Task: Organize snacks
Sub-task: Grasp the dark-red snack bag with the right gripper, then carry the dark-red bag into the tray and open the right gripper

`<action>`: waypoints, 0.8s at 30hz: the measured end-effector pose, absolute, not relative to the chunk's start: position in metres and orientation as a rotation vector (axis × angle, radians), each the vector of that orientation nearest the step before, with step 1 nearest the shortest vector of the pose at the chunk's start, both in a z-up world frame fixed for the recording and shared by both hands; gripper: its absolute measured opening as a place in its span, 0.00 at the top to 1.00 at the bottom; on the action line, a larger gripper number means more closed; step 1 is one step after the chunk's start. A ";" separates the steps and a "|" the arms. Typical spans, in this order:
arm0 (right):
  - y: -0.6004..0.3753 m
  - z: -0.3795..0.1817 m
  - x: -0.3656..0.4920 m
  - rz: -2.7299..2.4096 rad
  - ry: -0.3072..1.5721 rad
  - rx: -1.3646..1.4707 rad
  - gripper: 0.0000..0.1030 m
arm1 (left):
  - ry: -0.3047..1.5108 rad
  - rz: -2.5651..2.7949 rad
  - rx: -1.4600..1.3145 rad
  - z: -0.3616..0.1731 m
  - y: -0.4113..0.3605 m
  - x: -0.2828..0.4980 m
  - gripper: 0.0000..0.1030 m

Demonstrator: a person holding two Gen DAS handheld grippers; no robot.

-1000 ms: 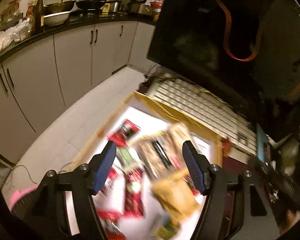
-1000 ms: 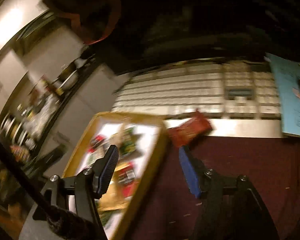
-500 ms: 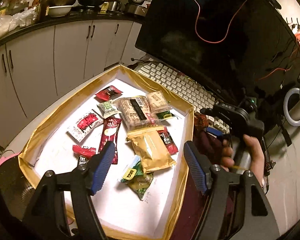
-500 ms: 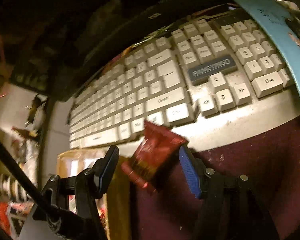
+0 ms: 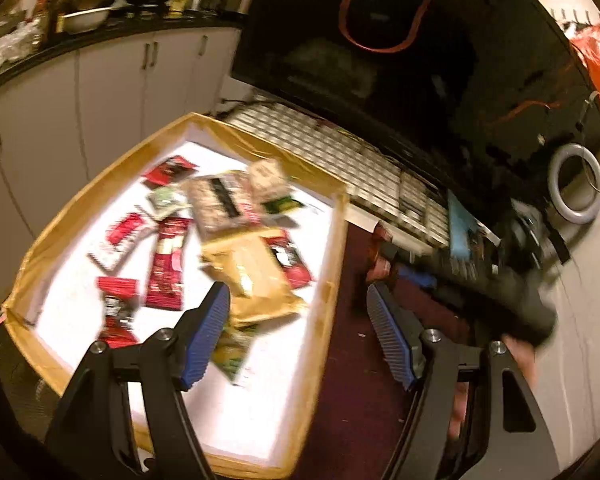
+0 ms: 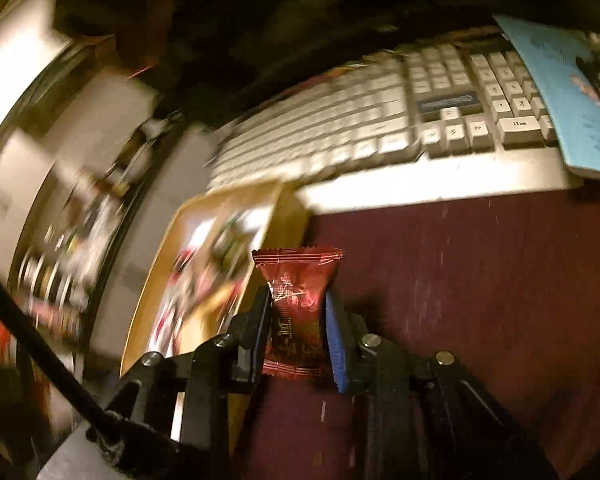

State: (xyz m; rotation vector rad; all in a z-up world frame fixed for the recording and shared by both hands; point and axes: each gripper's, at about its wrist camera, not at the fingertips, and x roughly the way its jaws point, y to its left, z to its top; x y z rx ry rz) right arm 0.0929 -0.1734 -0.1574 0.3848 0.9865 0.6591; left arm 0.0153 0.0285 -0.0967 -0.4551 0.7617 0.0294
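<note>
My right gripper [image 6: 298,304] is shut on a small dark red snack packet [image 6: 298,300] and holds it above the maroon table surface, just right of the tray. The shallow white tray with a gold-taped rim [image 5: 332,280] holds several snack packets, among them a gold pouch [image 5: 256,276] and red sachets [image 5: 168,260]. It also shows blurred in the right wrist view [image 6: 156,264]. My left gripper [image 5: 298,320] is open and empty, above the tray's right edge. The right gripper with the red packet [image 5: 380,256] shows in the left wrist view beside the tray.
A white keyboard [image 6: 380,120] lies behind the tray, with a blue booklet [image 6: 560,88] over its right end. A dark monitor [image 5: 400,40] stands behind it. White kitchen cabinets [image 5: 100,92] and a counter with pots are at far left. A ring light [image 5: 576,188] sits at right.
My right gripper has closed on the red packet that lay against the keyboard and lifted it back towards the tray. My left gripper has shifted right, still open.
</note>
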 end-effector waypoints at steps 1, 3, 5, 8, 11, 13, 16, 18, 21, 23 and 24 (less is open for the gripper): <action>-0.176 -0.154 0.079 0.689 0.966 0.360 0.75 | 0.772 -0.002 -0.458 -0.097 0.023 0.018 0.30; -0.184 -0.153 0.052 0.731 0.926 0.324 0.75 | 0.791 -0.061 -0.465 -0.098 0.013 0.022 0.31; -0.188 -0.156 0.034 0.759 0.902 0.291 0.75 | 0.816 -0.111 -0.475 -0.102 0.001 0.027 0.31; -0.189 -0.158 0.014 0.771 0.862 0.232 0.75 | 0.859 -0.168 -0.458 -0.107 -0.018 0.033 0.31; -0.193 -0.156 0.004 0.813 0.836 0.211 0.75 | 0.914 -0.229 -0.430 -0.113 -0.037 0.039 0.38; -0.186 -0.153 -0.004 0.847 0.821 0.181 0.75 | 0.939 -0.253 -0.449 -0.117 -0.040 0.040 0.46; -0.170 -0.143 -0.012 0.870 0.782 0.140 0.76 | 0.967 -0.261 -0.481 -0.120 -0.036 0.038 0.62; -0.156 -0.134 -0.015 0.888 0.763 0.103 0.76 | 0.938 -0.243 -0.506 -0.115 -0.022 0.034 0.65; -0.127 -0.125 -0.014 0.947 0.730 0.036 0.76 | 0.893 -0.210 -0.530 -0.106 0.003 0.023 0.69; -0.107 -0.122 -0.013 0.984 0.712 0.006 0.76 | 0.864 -0.187 -0.548 -0.101 0.024 0.016 0.70; -0.096 -0.122 -0.010 1.002 0.715 -0.002 0.76 | 0.849 -0.168 -0.566 -0.100 0.037 0.013 0.72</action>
